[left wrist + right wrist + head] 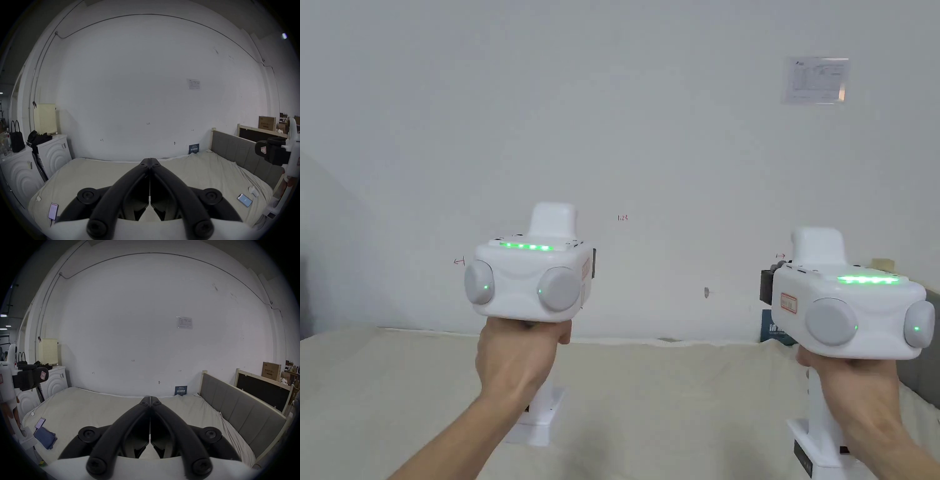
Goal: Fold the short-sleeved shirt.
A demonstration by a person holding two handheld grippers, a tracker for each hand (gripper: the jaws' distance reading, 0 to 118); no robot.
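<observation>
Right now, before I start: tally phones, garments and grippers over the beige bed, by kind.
Flat rectangular smartphones with lit screens: 2
Crumpled blue-grey cloth garment: 1
Black two-jaw grippers, both shut and empty, left gripper and right gripper: 2
Total: 5

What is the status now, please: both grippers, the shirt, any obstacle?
Left gripper shut, empty, held up over the bed. Right gripper the same. Blue garment, likely the shirt, crumpled near the bed's left edge, untouched. Phone beside it.
</observation>
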